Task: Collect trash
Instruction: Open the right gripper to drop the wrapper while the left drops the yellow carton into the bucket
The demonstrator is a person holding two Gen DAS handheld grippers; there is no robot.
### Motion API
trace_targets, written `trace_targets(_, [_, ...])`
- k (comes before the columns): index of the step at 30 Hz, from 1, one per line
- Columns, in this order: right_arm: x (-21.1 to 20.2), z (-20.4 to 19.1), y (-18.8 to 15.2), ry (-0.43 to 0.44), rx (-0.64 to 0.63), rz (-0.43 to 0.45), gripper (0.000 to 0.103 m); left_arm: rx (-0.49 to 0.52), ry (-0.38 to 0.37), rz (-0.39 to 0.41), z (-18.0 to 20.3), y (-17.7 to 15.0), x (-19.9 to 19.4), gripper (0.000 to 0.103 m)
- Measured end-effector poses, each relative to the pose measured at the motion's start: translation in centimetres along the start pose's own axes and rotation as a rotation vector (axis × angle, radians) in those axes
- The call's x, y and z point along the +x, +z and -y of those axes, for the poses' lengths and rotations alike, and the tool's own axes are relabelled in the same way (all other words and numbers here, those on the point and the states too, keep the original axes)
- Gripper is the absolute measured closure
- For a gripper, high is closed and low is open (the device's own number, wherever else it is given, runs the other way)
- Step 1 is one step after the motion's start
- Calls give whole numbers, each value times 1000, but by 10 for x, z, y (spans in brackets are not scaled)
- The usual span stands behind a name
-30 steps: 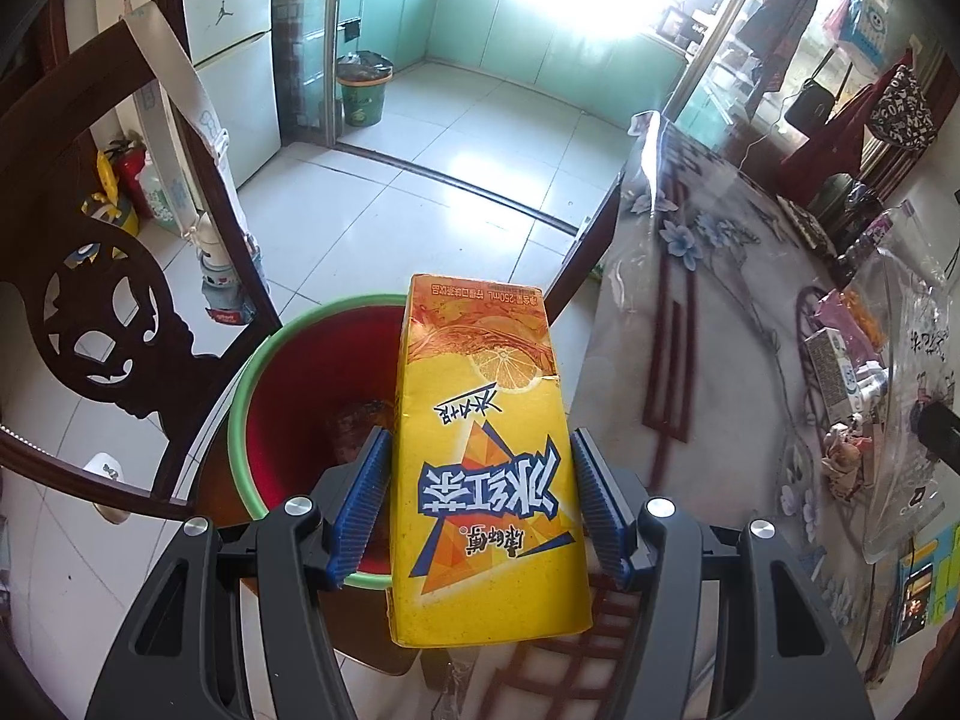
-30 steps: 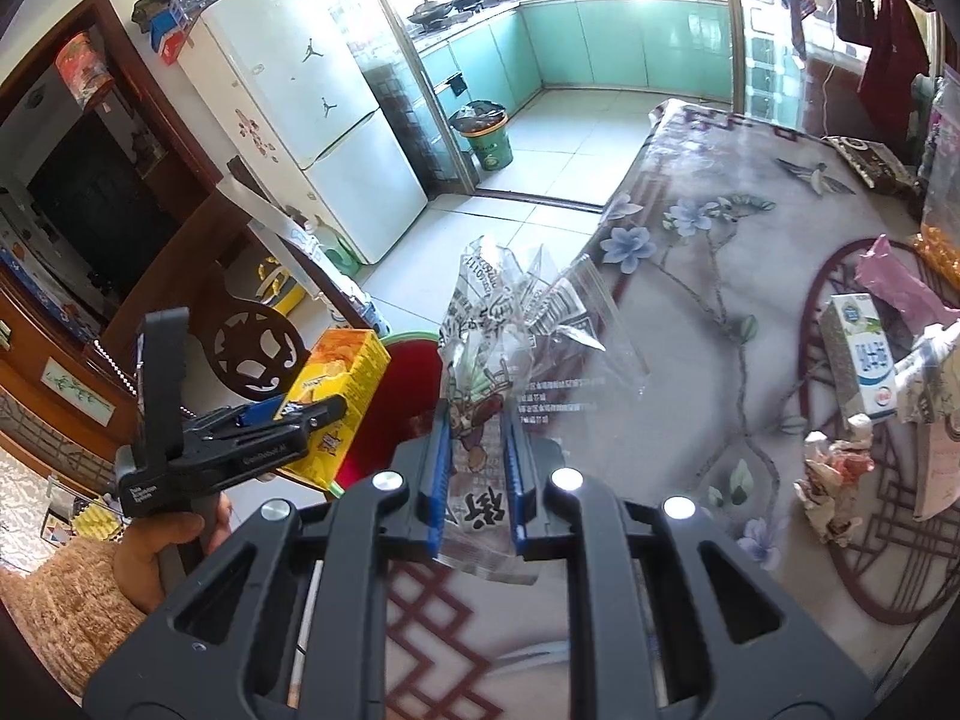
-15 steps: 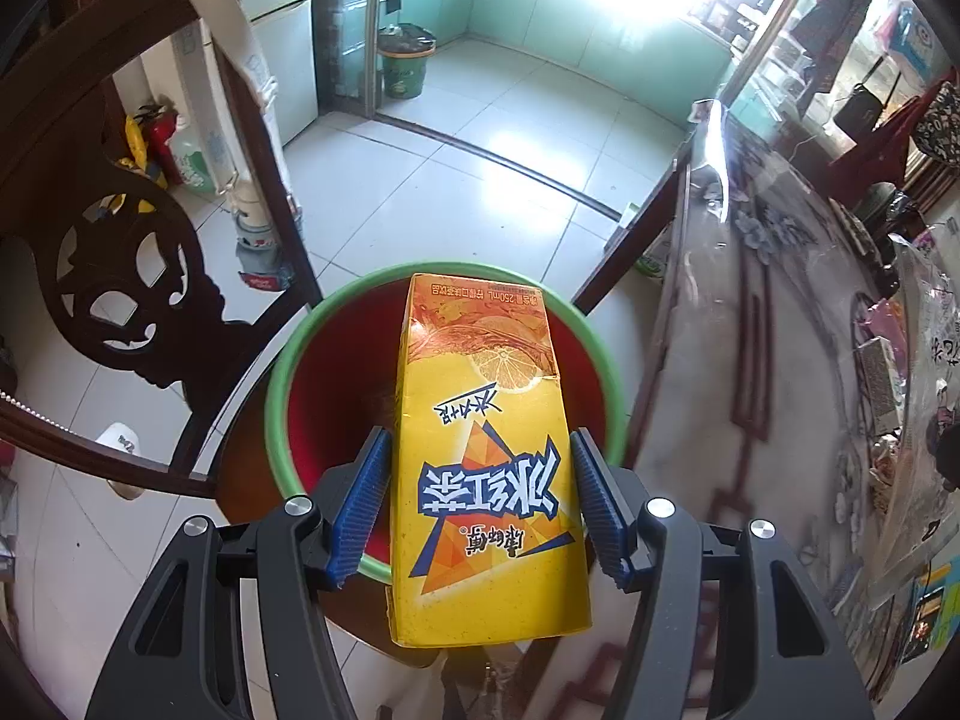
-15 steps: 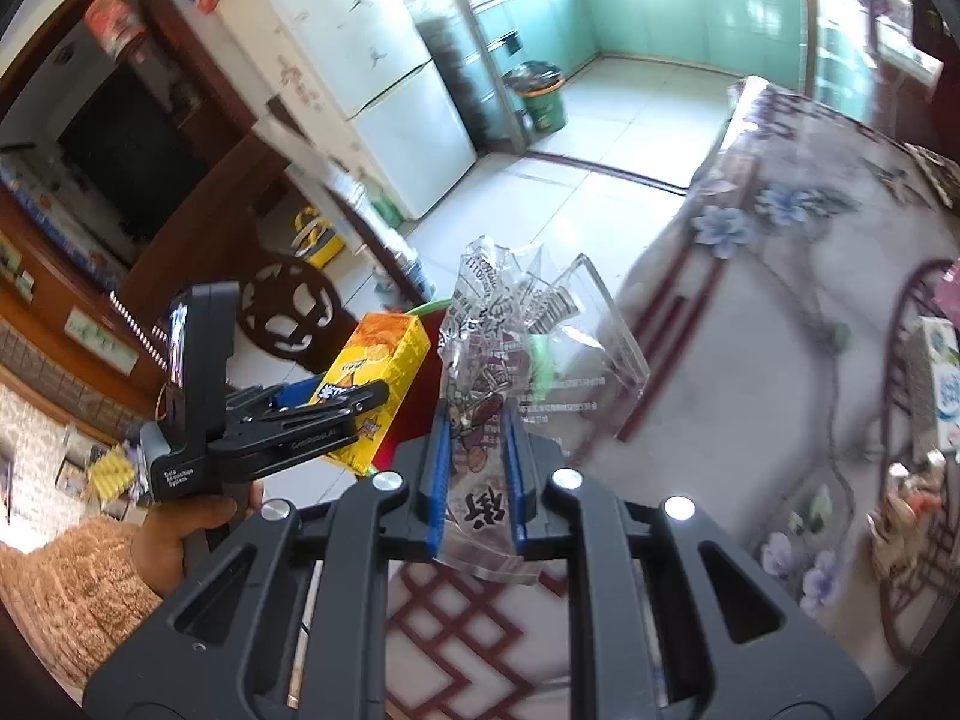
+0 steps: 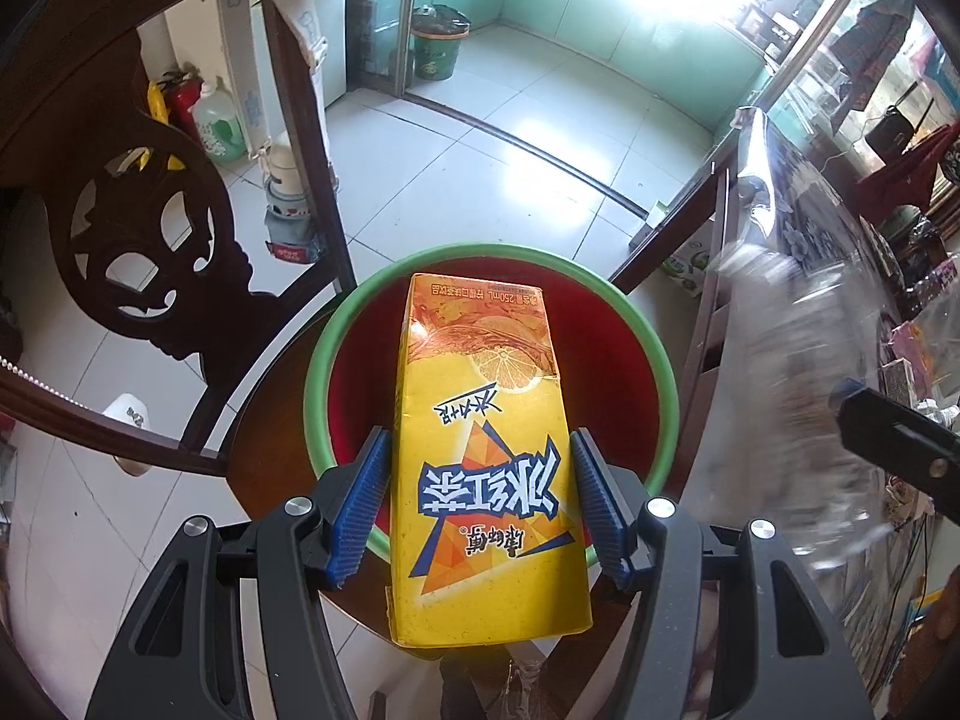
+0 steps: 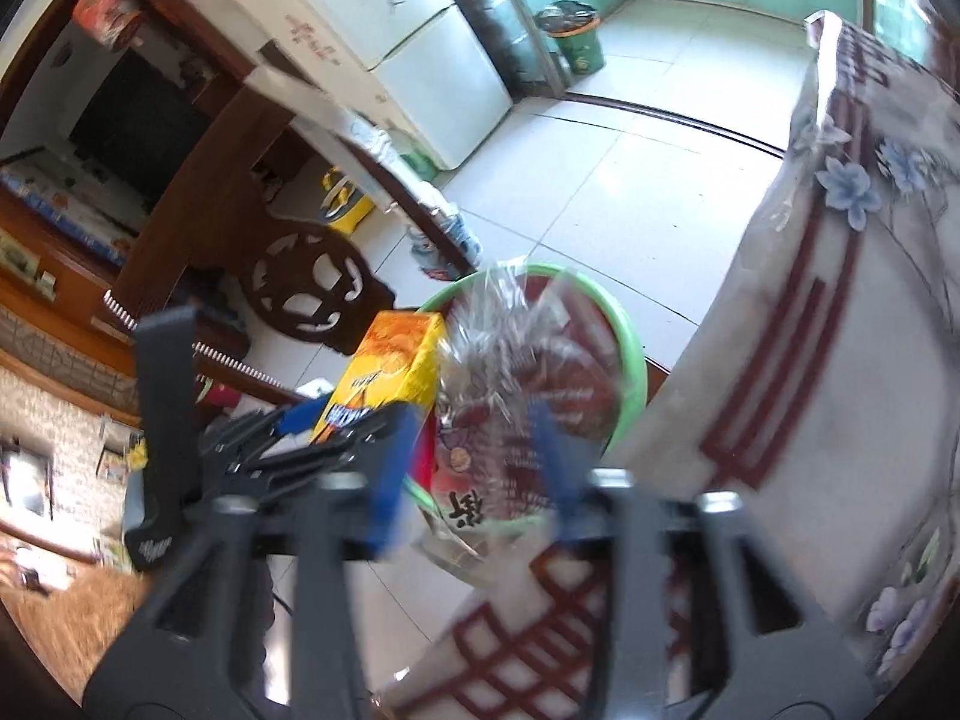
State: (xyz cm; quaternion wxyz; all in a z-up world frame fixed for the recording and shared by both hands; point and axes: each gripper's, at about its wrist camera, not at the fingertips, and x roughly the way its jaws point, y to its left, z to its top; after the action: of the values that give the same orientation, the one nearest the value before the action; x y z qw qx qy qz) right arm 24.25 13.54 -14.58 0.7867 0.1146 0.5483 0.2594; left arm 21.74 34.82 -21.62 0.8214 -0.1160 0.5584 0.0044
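Note:
My left gripper (image 5: 480,504) is shut on a yellow iced-tea carton (image 5: 486,450) and holds it over a red bin with a green rim (image 5: 336,354). The bin stands on a dark wooden chair seat. In the right wrist view the carton (image 6: 390,378) and bin (image 6: 630,372) show at centre. My right gripper (image 6: 474,474) has its blue pads (image 6: 396,468) spread wide, with a clear printed plastic wrapper (image 6: 510,378) loose between them over the bin. The wrapper is blurred. It also shows as a blur at the right of the left wrist view (image 5: 798,396).
A table with a floral plastic cover (image 6: 840,360) lies to the right, with more litter at its far end (image 5: 912,360). A carved wooden chair back (image 5: 144,240) rises left of the bin. A green kitchen bin (image 5: 438,48) and white fridge (image 6: 420,48) stand farther off.
Both grippers moved left over the red bin. My right gripper's pads opened from their pinch on the wrapper, which now sits loose between them. The left still grips the carton.

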Motion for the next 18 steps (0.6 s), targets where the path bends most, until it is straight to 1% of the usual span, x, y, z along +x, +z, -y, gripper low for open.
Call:
trace_targets(1, [-2,2,-1,-1,10,13,47,-2,-1,-2,-1,0,0,46])
trace_targets(8, [-16,13,-14,-9,45,8,43,0,-14,-15,1,1,6,46])
trace_targets(13, [-28,14,-23,-37,56,24,43,11,-30,-10,8,3,8,46])
trace_targets(18, [-36,13,-26,-52,57,47,40,27,-39,-7,15,4,8,46])
